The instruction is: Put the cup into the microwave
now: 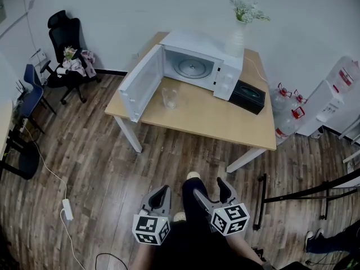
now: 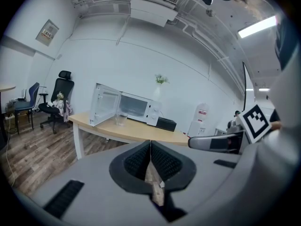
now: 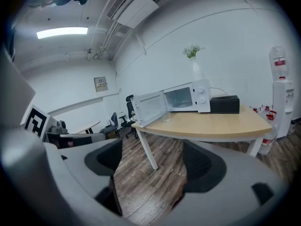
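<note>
A clear glass cup (image 1: pixel 170 97) stands on the wooden table (image 1: pixel 225 122), just in front of the white microwave (image 1: pixel 194 63), whose door (image 1: pixel 139 83) hangs open to the left. From the gripper views the cup (image 2: pixel 121 119) (image 3: pixel 166 117) looks small and far away. Both grippers are held low over the floor, well short of the table. My left gripper (image 1: pixel 161 195) is shut with nothing in it (image 2: pixel 150 153). My right gripper (image 1: pixel 211 187) is open and empty (image 3: pixel 153 160).
A white vase with flowers (image 1: pixel 239 32) stands on the microwave, a black box (image 1: pixel 247 96) beside it. Office chairs (image 1: pixel 66 49) are at the left, a water dispenser (image 1: pixel 332 94) and bottles (image 1: pixel 288 114) at the right. A power strip and cable (image 1: pixel 67 208) lie on the floor.
</note>
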